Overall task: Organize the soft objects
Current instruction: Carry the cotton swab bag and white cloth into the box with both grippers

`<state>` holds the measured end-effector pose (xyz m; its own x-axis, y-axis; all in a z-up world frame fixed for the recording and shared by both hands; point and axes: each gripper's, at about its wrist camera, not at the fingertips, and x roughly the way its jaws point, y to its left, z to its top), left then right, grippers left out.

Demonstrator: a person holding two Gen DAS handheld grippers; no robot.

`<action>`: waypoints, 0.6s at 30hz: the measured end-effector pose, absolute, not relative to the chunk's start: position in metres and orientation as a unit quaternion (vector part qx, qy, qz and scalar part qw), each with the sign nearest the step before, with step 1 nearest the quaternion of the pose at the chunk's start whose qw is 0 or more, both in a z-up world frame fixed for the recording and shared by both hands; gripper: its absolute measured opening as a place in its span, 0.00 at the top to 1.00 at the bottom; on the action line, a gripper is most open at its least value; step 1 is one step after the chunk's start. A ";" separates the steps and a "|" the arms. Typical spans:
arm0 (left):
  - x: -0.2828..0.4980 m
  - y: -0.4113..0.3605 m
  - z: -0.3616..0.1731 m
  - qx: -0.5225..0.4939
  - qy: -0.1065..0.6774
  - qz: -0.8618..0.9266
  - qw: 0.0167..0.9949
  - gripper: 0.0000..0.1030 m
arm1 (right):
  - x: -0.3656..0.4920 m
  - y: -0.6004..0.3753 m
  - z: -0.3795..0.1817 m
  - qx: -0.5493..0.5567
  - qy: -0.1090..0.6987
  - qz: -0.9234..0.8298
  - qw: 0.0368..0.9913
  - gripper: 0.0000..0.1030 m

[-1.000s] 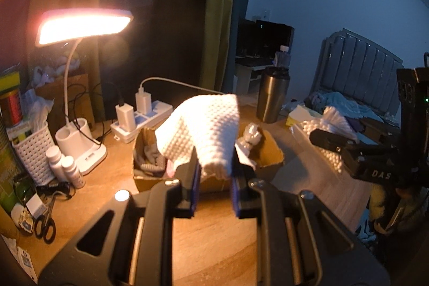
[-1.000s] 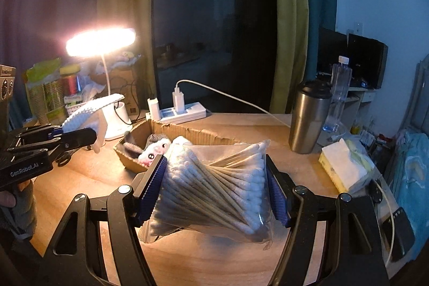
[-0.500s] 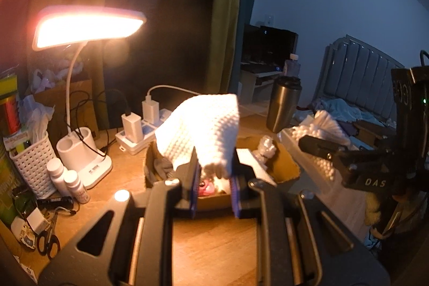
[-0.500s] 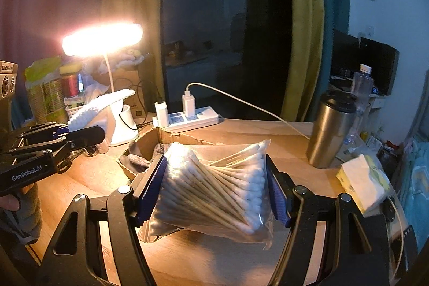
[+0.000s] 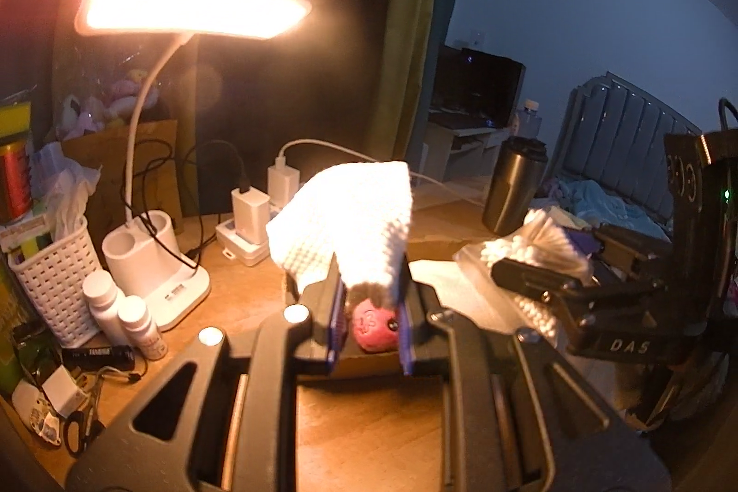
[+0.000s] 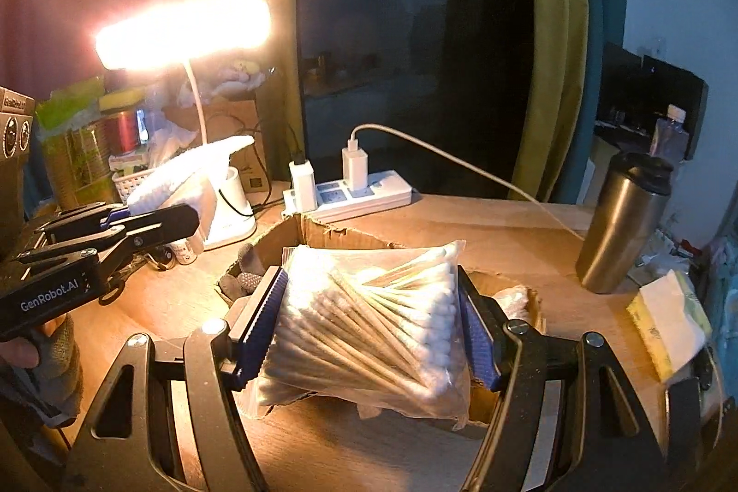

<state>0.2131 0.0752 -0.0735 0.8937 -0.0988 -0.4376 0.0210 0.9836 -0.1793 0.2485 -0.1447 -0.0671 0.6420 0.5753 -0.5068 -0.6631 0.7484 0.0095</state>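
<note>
The left gripper (image 5: 368, 321) pinches only the lower edge of a white waffle-textured cloth (image 5: 346, 224), which could slip free; the right gripper (image 6: 369, 335) squeezes a clear plastic bag of cotton swabs (image 6: 369, 321) above the brown cardboard box (image 6: 323, 231), whose slick film might slide out and miss the box, near the wooden desk's (image 6: 507, 234) back edge.

White waffle-textured cloth (image 5: 350, 224), centre of the left view; pink toy (image 5: 374, 323) below it. Black gripper frames carry blue ribbed jaws. Clear bag of white-tipped cotton swabs (image 6: 369, 321), centre of the right view, above a brown cardboard box (image 6: 323, 234). White lamp (image 5: 152, 257) glowing orange, upper left; white power strip (image 6: 350, 197); silver tumbler (image 6: 622, 220), black lid, right; yellow-green curtain (image 6: 549, 44); tan wood-grain worktop (image 5: 369, 423).
</note>
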 end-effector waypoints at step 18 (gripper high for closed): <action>0.266 0.066 -0.118 -0.084 0.283 -0.046 0.954 0.81 | 0.304 -0.137 -0.121 -0.092 0.317 0.302 0.894 0.30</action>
<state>0.2660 0.0665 -0.1184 0.8355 -0.1350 -0.5326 0.0404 0.9818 -0.1855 0.3040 -0.1368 -0.1213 0.6158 0.4826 -0.6229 -0.5991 0.8002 0.0277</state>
